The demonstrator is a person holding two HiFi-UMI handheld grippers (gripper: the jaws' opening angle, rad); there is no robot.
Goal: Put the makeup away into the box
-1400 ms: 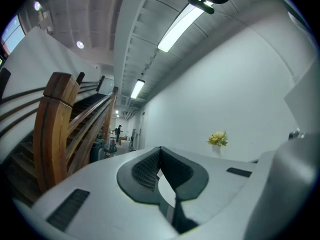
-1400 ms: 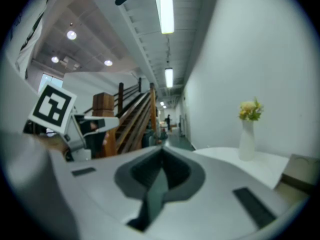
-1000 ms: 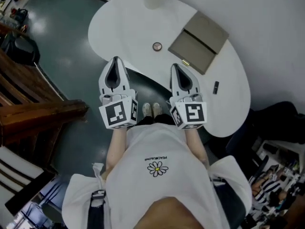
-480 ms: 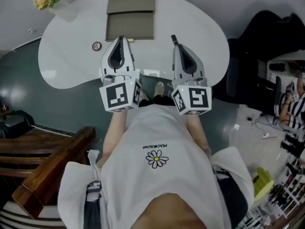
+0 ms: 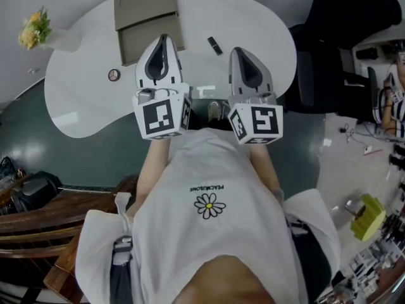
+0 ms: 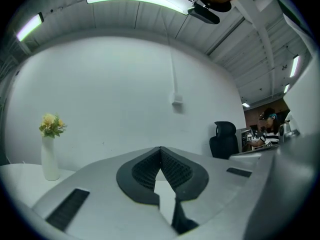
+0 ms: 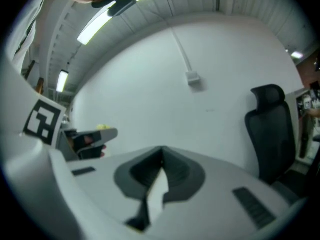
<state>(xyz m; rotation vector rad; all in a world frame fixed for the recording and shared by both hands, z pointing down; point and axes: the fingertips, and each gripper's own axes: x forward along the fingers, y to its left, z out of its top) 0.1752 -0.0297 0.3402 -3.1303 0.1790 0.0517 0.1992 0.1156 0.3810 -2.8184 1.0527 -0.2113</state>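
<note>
The left hand-held gripper [image 5: 163, 40] and right hand-held gripper [image 5: 239, 54], both closed on nothing, should open before lowering squarely over the slim black stick [image 5: 215, 45], perhaps lipstick, near the open taupe box [image 5: 149, 18].

free tabletop [image 5: 269, 33] beside the box [image 5: 145, 8] — vase [image 5: 63, 41] far left, chair [image 5: 329, 18] alongside
</note>
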